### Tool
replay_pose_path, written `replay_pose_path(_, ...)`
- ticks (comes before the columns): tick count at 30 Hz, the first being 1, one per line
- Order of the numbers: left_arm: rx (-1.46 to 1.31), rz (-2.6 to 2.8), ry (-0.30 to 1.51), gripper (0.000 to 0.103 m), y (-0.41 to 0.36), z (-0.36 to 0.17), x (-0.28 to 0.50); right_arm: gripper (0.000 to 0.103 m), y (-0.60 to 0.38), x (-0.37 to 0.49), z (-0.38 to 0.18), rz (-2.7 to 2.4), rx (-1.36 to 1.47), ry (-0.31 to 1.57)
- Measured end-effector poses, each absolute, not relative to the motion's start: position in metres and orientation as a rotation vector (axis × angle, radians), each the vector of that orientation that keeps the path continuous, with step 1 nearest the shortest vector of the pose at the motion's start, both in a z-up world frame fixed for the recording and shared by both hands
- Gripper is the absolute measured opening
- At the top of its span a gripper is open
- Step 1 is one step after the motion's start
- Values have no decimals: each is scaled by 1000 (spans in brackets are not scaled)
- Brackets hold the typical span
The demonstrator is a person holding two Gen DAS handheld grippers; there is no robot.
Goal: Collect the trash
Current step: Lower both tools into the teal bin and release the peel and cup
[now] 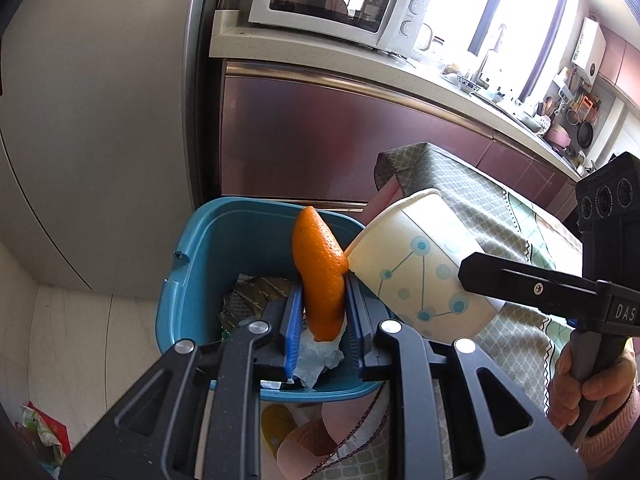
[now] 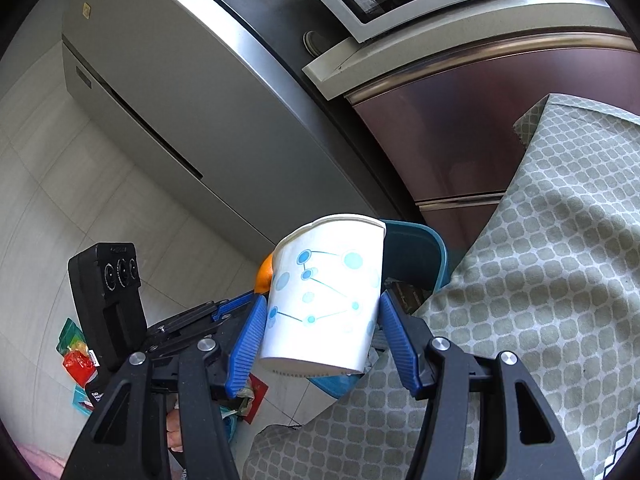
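Through my left wrist camera, my left gripper (image 1: 320,312) is clamped on an orange peel (image 1: 320,276) above the blue bin (image 1: 192,276), which holds a dark wrapper (image 1: 250,296) and crumpled tissue (image 1: 316,356), with the paper cup (image 1: 424,272) touching the peel's right side. Through my right wrist camera, my right gripper (image 2: 324,332) grips that cup (image 2: 324,300) between its blue pads (image 2: 248,340), at the bin's (image 2: 416,256) rim beside the cloth-covered table (image 2: 540,280).

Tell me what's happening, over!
Left gripper shut on orange peel over blue bin. Right gripper shut on paper cup. Nothing blocking the bin, over.
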State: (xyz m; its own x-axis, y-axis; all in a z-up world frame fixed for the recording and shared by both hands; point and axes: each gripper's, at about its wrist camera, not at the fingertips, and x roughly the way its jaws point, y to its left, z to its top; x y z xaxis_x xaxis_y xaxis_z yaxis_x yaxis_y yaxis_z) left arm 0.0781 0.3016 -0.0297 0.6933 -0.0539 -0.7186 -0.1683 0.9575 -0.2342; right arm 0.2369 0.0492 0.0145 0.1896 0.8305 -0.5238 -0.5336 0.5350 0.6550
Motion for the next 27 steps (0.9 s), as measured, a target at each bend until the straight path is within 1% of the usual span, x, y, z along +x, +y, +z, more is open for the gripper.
replay_pose_path(27,-311,118,848,22,312,-56,95,57,71,253,-2,940,323,1043)
